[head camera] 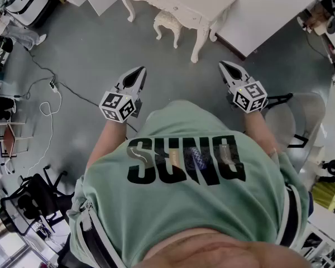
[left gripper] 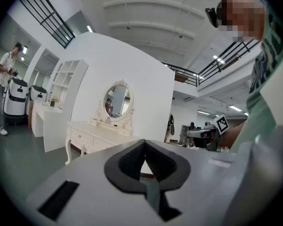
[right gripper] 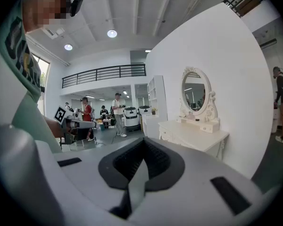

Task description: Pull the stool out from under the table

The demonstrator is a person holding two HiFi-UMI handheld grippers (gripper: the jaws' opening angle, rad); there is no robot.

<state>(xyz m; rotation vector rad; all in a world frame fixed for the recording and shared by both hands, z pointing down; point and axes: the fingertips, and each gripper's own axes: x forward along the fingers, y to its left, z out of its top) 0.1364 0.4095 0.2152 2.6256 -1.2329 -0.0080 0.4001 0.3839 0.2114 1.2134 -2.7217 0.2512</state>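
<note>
The white stool [head camera: 168,20] with a cushioned seat stands tucked under the white dressing table [head camera: 196,1] at the top of the head view. My left gripper [head camera: 137,72] and right gripper [head camera: 224,66] hover in the air well short of it, both pointing toward the table. In the left gripper view my left gripper [left gripper: 144,143] has its jaws shut and empty, with the dressing table [left gripper: 92,133] and its oval mirror [left gripper: 117,100] ahead. My right gripper [right gripper: 144,141] is also shut on nothing, and the table [right gripper: 193,136] lies to its right. The stool is hidden in both gripper views.
A black office chair [head camera: 30,201] and loose cables [head camera: 49,96] lie on the grey floor at the left. A clear plastic chair [head camera: 301,121] stands at the right. White partition walls [head camera: 268,10] back the table. A person [left gripper: 2,86] and others [right gripper: 117,112] stand farther off.
</note>
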